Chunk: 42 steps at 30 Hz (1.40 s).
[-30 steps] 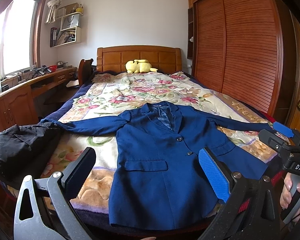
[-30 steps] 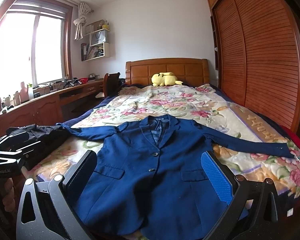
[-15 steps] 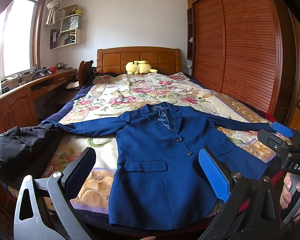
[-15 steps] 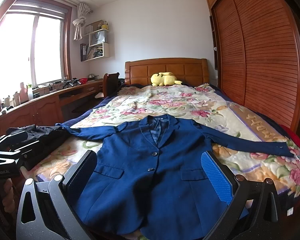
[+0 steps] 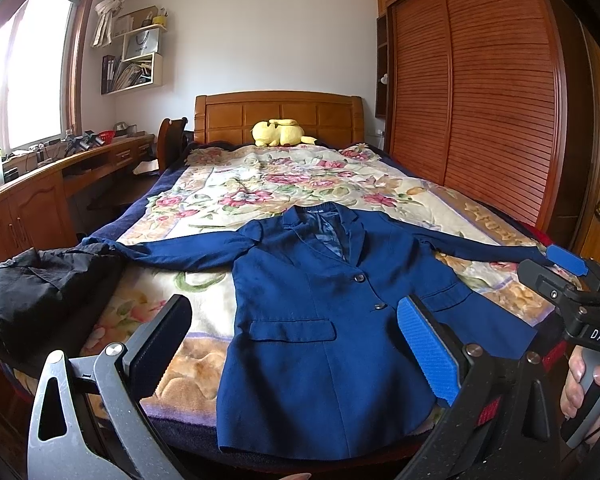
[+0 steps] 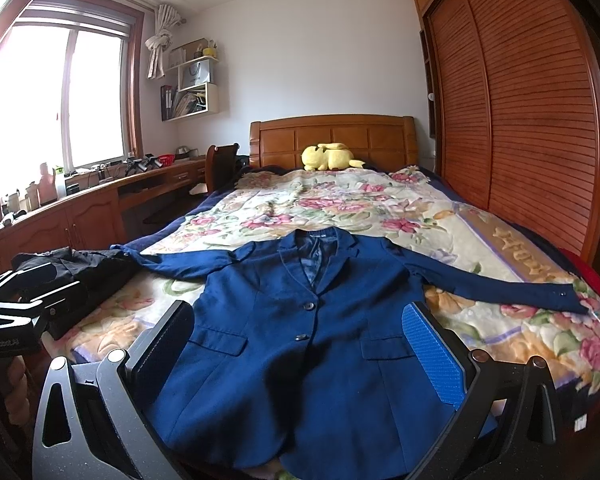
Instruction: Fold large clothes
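Hovering at the foot of the bed [image 5: 440, 200], both grippers hang above the blue blazer [image 5: 308, 320], neither touching it. Left gripper [image 5: 296, 344] has its jaws spread wide, nothing between them; right gripper [image 6: 300, 352] likewise wide apart and empty. The blazer lies face up and buttoned on the floral blanket [image 6: 340, 208], collar toward the headboard [image 6: 332, 136], hem at the near edge, both sleeves stretched straight out to the sides. No fold is visible yet, so the task looks to be at its start: sleeves and body all remain to be folded. A dark garment pile [image 5: 40, 292] sits at the left near corner, touching or just beside the left sleeve's cuff; it may crowd that sleeve when grasped. The right sleeve's cuff reaches near the bed's right edge. A yellow plush toy [image 6: 330, 157] rests by the headboard, well clear. A desk [image 6: 100, 196] runs along the left, the wardrobe [image 6: 520, 120] along the right. A hand [image 5: 588, 380] holds the right gripper's handle.
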Motion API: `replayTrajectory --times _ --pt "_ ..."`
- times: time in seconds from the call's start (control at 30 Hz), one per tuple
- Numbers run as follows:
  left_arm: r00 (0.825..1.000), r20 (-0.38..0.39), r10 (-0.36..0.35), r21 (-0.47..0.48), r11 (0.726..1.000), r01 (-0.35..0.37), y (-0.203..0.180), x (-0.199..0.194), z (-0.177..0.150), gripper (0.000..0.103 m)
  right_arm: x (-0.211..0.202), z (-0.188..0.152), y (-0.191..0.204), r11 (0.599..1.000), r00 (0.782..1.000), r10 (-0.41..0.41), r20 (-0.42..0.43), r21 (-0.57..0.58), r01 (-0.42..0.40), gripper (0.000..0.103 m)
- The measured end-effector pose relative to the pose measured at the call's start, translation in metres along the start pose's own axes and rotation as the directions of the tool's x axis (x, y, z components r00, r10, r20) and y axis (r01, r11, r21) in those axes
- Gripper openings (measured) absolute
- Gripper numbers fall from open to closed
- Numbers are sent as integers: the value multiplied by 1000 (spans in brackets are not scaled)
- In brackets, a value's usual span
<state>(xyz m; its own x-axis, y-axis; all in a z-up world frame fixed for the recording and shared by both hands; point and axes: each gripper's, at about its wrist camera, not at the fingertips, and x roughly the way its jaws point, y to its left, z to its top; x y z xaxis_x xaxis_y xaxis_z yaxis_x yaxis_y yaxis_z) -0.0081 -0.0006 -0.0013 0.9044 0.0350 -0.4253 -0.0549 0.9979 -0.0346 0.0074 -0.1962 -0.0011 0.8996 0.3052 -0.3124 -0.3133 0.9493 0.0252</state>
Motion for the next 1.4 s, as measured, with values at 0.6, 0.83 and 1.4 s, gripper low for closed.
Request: replayTrajectory --times 0.6,0.83,1.4 --pt "1000 -5 3 -1 1000 -3 1 2 -1 103 0 0 0 1000 1000 3 0 -6 -3 103" --pt "1000 -26 15 -3 1000 -15 9 17 -7 103 11 -2 0 1000 1000 13 -18 -21 -14 103" --pt "985 -151 88 -20 996 -92 68 104 -41 103 105 -15 0 996 988 58 -140 -66 -68 103"
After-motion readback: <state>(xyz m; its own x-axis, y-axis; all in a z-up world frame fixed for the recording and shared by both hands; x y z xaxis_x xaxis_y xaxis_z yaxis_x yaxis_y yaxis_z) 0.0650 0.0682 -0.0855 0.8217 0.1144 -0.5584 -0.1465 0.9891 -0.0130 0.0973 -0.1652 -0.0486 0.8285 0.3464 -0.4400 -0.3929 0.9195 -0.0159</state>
